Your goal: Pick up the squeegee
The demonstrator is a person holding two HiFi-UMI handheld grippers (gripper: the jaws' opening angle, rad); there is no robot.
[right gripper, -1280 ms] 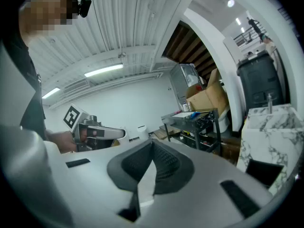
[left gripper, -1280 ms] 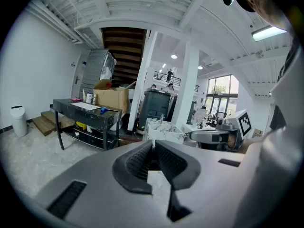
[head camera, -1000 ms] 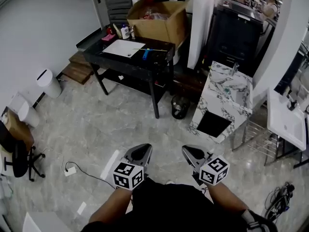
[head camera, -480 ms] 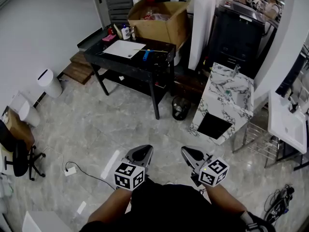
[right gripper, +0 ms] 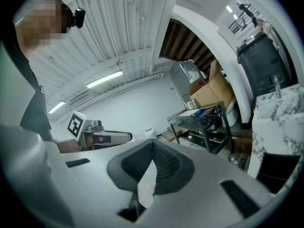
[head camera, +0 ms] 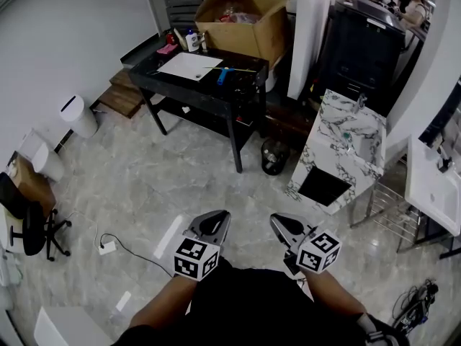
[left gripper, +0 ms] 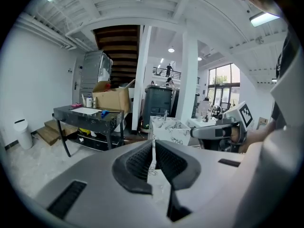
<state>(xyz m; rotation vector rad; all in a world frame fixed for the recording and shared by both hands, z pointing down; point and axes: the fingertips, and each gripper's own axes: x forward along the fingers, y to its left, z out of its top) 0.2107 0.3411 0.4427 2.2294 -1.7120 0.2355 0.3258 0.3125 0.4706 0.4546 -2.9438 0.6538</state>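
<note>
Standing on the grey marble floor, the person holds both tongs low and close to the body, side by side and pointing across the room. The left gripper has its jaws pressed together with nothing between them, and the right gripper is closed the same way, also empty. The squeegee, a small blue-handled thing, lies on the black table well apart from both grippers, just beside a white sheet of paper. A big cardboard box sits behind the table's far end, a marble-patterned cabinet stands off to the right, and a white bin is by the left wall.
</note>
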